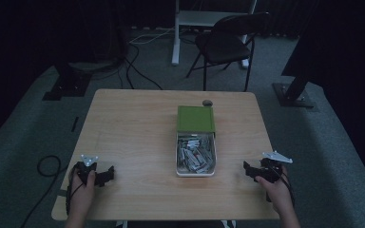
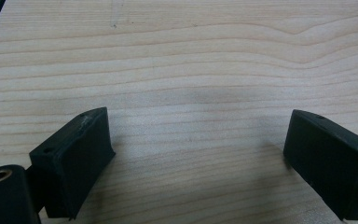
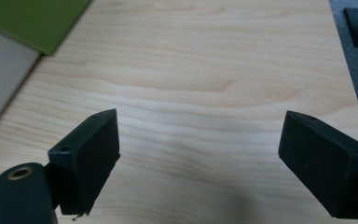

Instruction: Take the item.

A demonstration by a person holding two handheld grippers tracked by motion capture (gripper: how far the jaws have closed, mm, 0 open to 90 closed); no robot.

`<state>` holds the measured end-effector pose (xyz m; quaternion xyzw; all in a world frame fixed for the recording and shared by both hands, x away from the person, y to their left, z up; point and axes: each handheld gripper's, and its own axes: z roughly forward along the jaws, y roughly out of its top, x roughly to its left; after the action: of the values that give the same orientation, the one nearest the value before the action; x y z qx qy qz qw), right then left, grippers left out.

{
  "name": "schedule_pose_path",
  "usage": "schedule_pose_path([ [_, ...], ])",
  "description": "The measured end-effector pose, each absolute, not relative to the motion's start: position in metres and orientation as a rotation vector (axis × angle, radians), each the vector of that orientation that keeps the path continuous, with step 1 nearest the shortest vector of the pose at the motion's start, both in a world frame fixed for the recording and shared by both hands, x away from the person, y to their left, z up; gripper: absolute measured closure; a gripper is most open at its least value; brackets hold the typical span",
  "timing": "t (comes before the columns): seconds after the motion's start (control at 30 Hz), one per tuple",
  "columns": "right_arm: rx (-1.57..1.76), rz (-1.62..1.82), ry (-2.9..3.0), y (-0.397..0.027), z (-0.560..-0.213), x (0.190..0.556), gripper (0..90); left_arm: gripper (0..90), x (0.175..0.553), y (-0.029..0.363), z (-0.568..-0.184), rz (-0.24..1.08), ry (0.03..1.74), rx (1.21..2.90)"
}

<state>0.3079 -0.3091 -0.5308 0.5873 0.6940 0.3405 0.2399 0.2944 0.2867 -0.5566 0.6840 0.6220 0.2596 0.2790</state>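
The small pieces heaped in the white tray (image 1: 195,172) are too small to be identified in the high view. The dark round object (image 1: 207,102) behind the green lid (image 1: 196,118) cannot be made out. In the right gripper view, the lid (image 3: 32,21) is cut off by the frame's edge.

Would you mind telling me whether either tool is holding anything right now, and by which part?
Nothing is held: the left tool and the right tool both have their jaws wide apart over bare table.

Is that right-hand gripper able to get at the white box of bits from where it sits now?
Probably yes. The right gripper rests with its jaws wide apart, beside the open white box, with bare table between them. The green lid lies behind the box, leaving its top uncovered.
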Motion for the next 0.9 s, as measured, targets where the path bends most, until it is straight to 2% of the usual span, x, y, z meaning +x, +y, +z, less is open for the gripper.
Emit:
schedule_pose_path([
  [0.9,1.411,1.078,1.944,-0.268,-0.48,0.303,13.9,8.3,0.295,0.287,-0.557,0.698,1.668,1.836],
])
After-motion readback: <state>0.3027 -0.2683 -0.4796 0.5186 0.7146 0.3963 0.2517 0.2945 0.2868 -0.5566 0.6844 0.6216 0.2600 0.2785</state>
